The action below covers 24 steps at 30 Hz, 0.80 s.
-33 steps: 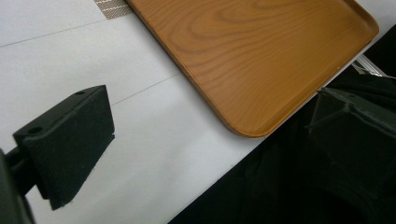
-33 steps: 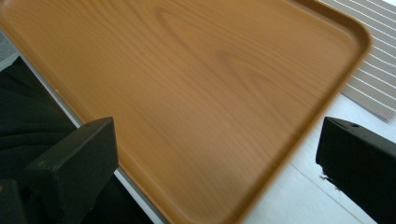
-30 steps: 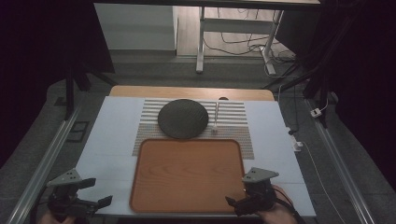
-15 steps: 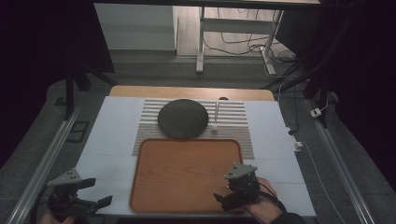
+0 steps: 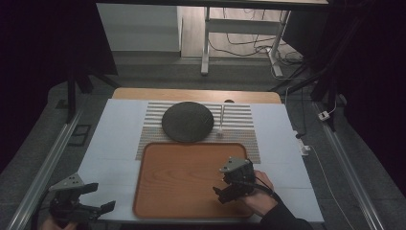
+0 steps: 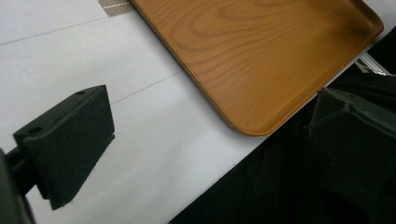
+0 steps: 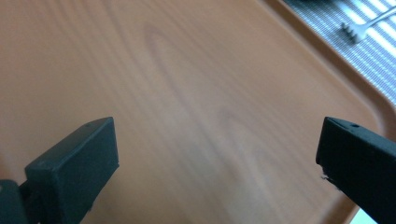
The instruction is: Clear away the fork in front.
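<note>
A brown wooden tray [image 5: 182, 172] lies at the front middle of the white table. My right gripper [image 5: 224, 184] hovers over the tray's right half, open and holding nothing. In the right gripper view, the bare tray [image 7: 187, 70] spans the gap between the wide-apart jaws of the right gripper [image 7: 219, 144]. My left gripper [image 5: 100, 197] sits at the table's front left corner, open, off the tray. In the left gripper view, the left gripper [image 6: 212, 112] frames white table surface and the tray's near corner [image 6: 261, 70].
Behind the tray, a dark round plate [image 5: 187, 121] rests on a striped placemat [image 5: 244, 120], and a fork [image 5: 221, 122] lies on the mat to the plate's right. The fork's tines [image 7: 355, 31] lie beyond the tray's rim. Rails run along both table sides.
My right gripper has moved from the table's front right edge forward and left, out over the tray. The left gripper has stayed put.
</note>
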Motion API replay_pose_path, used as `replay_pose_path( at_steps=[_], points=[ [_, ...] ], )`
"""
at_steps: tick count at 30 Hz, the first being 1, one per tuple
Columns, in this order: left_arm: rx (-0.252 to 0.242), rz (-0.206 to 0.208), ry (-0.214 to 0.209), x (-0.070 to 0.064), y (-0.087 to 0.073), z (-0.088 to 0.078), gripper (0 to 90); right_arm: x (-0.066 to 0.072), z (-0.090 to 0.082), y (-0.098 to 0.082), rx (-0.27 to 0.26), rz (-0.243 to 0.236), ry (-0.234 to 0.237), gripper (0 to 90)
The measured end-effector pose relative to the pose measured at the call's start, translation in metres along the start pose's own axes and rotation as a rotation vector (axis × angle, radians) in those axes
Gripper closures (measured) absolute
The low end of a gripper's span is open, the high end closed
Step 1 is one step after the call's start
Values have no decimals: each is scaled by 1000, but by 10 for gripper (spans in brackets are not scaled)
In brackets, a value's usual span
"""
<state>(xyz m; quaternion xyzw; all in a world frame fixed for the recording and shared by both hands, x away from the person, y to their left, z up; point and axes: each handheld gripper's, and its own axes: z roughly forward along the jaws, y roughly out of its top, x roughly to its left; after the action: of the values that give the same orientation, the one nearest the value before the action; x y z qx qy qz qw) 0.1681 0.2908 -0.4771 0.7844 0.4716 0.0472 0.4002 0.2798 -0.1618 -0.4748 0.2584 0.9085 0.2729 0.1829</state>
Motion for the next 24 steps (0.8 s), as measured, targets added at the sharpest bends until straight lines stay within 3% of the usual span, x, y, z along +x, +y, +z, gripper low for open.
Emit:
replay_pose_path(
  at_steps=[13,24],
  points=[
    [4,3,0,0,0,0,0,-27,26,21,12,10,-102,0],
    [7,5,-1,-1,0,1,0,-62,50,38,44,30,-175,0]
  ],
)
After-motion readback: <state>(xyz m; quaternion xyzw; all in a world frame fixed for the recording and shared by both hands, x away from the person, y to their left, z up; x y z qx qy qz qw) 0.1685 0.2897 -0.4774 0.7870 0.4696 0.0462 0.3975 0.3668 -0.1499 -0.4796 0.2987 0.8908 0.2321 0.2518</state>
